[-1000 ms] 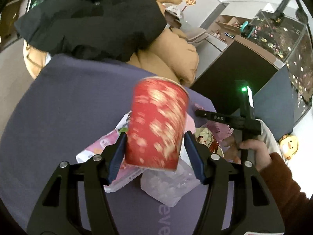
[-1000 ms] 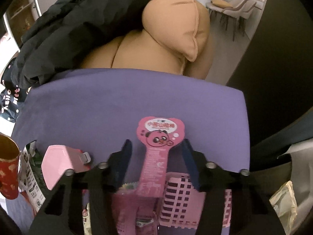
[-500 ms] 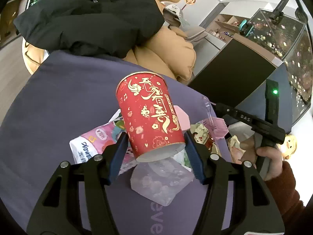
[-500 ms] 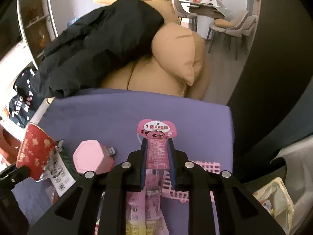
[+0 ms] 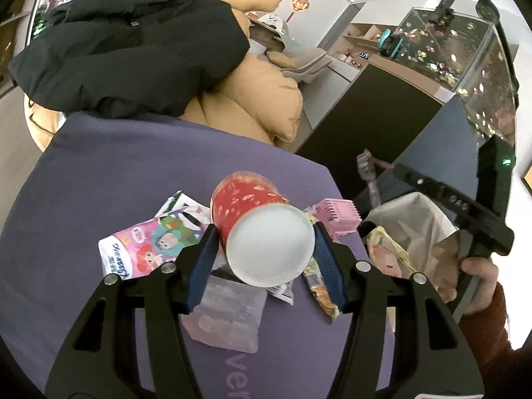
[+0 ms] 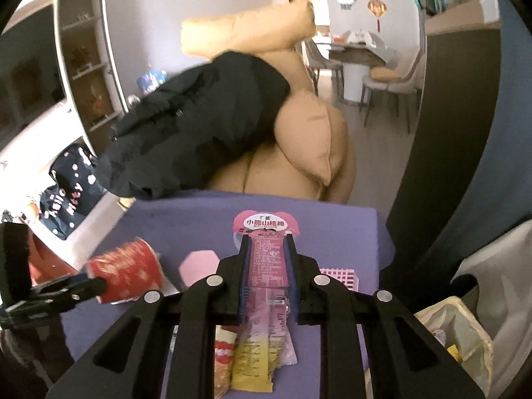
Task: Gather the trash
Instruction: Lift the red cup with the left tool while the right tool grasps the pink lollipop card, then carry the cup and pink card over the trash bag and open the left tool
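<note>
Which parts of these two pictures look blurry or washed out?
Left wrist view: the red paper cup has smeared print and a washed-out white base. Right wrist view: the cup and the left hand-held gripper are motion-blurred, while the pink snack packet stays sharp.

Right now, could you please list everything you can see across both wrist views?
paper cup: 1, red, tilted between the left fingers
snack wrapper: 1, pink, clamped by the right fingers
cartoon packet: 1, pink, on the purple cloth
plastic basket: 1, pink, on the cloth near the bag
hexagonal box: 1, pink, on the cloth
trash bag: 1, pale, at the table's right edge
jacket: 1, black, on the tan sofa
left hand-held gripper: 1, black
right hand-held gripper: 1, black
</note>
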### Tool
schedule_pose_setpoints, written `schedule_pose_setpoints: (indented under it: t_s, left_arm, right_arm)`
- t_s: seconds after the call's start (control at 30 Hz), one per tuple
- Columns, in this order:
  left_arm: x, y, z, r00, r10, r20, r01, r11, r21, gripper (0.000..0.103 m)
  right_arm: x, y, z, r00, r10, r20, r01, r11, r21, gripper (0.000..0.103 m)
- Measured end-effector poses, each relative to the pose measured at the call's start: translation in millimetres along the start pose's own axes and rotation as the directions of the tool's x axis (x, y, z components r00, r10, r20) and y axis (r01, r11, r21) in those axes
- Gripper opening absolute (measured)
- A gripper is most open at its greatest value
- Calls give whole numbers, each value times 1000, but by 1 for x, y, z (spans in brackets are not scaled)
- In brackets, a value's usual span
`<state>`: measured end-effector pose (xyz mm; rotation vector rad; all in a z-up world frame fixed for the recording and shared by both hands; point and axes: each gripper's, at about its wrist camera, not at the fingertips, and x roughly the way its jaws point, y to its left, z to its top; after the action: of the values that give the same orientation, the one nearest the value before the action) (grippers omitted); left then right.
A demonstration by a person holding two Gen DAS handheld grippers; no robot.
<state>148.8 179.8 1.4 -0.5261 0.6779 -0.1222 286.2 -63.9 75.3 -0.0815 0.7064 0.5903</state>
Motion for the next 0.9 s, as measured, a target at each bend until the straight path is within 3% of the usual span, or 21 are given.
schedule_pose_setpoints:
  t_s: [0.13,0.3,0.6,0.73,0.8,0.87,0.9]
  left_arm:
    - [-4,-12,-8,1000,-5,-13,6,1000,22,54]
    - [0,-31,-26,998,38,-47,-34,995,93,54]
    - [5,-45,-55,986,69,-152,-42,983,179,57]
    - [5,-52,-66,980,52,-190,-8,974,228,60]
    - [3,-56,-69,979,42,-201,9,970,243,61]
    - [2,-58,-69,978,35,-206,17,969,246,62]
    - [1,-59,-69,978,29,-206,22,970,242,62]
  right_arm:
    - [-27,1,-10,1000,21,23,-21,1000,1,19]
    - [-45,-1,-52,999,32,-8,-32,999,9,19]
    - [-38,-8,-161,981,50,-188,-37,997,73,19]
    - [-36,-3,-190,967,55,-247,-51,998,23,20]
    - [-39,-4,-193,964,74,-255,-71,997,20,27]
    - [-43,-5,-193,964,84,-253,-80,996,24,62]
    - [-46,-6,-192,966,97,-240,-93,995,28,64]
